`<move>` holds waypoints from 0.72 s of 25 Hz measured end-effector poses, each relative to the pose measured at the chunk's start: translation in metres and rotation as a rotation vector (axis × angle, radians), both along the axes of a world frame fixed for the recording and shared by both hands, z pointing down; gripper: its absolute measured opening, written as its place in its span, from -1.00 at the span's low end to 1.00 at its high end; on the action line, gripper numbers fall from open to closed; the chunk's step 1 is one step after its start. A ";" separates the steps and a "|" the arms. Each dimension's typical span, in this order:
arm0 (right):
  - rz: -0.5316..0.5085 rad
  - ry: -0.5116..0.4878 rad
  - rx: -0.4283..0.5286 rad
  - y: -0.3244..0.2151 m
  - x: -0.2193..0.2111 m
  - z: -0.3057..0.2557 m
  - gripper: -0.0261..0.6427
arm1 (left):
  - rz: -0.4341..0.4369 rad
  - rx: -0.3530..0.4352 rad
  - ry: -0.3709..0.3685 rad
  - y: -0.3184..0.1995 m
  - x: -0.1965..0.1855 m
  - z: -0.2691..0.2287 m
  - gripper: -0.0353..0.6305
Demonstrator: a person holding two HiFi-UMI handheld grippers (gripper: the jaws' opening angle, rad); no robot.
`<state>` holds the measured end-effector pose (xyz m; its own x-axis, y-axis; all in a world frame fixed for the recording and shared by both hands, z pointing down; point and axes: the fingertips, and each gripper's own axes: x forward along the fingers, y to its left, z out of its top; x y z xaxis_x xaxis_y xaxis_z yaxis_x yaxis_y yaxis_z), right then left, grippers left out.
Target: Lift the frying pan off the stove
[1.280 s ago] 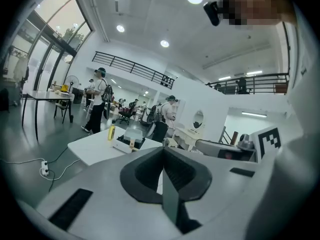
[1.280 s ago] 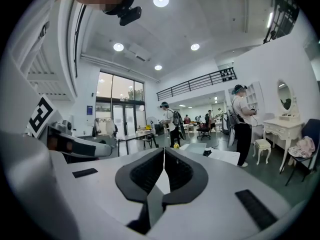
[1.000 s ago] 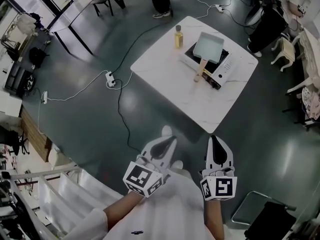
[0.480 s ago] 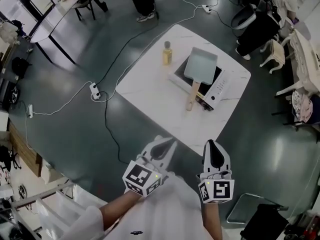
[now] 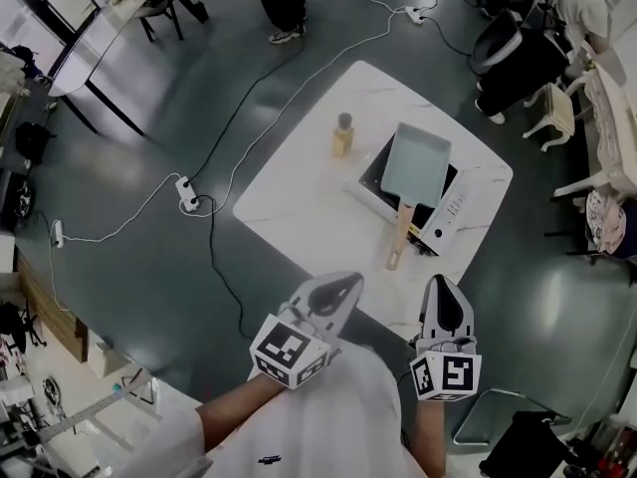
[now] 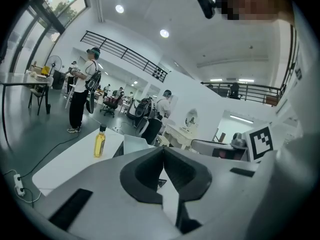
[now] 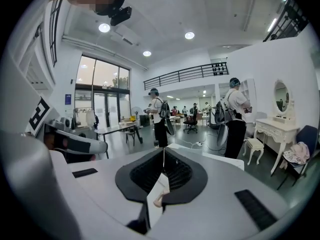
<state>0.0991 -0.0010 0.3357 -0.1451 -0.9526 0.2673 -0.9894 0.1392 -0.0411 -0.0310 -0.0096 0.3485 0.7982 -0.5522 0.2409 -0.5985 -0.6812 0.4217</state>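
the frying pan (image 5: 415, 162) sits on the stove (image 5: 460, 199), on the far side of the white tabletop (image 5: 299, 192). its wooden handle (image 5: 400, 235) sticks out toward the person, so it looks easy to grab from here. a yellow bottle (image 5: 343, 137) stands beside the stove, out of the way. the left tongs (image 5: 348, 285) and the right tongs (image 5: 444, 287) are both clenched with nothing in them. they hang by the tabletop's near edge, well apart from the pan. they must open before taking the handle.
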 end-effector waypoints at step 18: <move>-0.013 -0.026 -0.015 -0.034 0.025 0.000 -0.93 | -0.010 -0.077 0.010 -0.022 0.023 0.012 -0.89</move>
